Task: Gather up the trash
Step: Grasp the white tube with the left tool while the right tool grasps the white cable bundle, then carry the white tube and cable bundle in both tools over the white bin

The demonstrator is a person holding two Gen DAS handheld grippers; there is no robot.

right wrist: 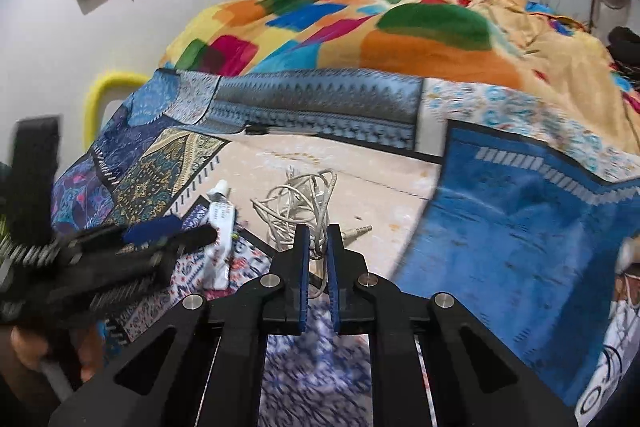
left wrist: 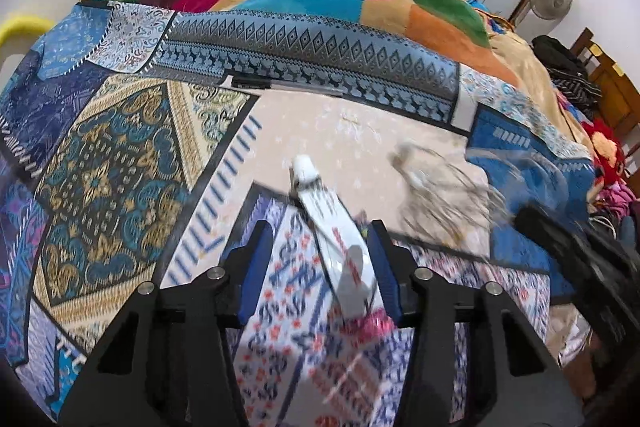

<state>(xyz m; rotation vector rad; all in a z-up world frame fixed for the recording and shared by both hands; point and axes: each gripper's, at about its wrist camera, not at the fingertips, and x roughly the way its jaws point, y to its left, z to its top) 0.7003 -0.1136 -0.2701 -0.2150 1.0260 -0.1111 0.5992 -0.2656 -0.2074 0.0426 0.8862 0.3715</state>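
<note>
The left gripper (left wrist: 316,259) stands with its jaws partly open and a white tube (left wrist: 332,239) between them. The tube leans close against the right pad (left wrist: 385,267); a clear gap remains at the left pad (left wrist: 256,267). Whether the right pad presses on the tube cannot be told from the blurred view. The tube's long axis runs nearly along the jaws, slanted a little to the left, with its cap (left wrist: 303,167) at the far end beyond the fingertips.

The right gripper (right wrist: 318,239) has its jaws drawn almost together on strands of a coiled white cable (right wrist: 298,205). The coil lies directly ahead of these jaws on the bed cover (right wrist: 384,195), its plug (right wrist: 356,231) just right of the tips.

The tube lies left of the cable, so the left gripper is the nearer one to it. Judgement: closing the left jaws would squeeze the tube across its width.
</note>
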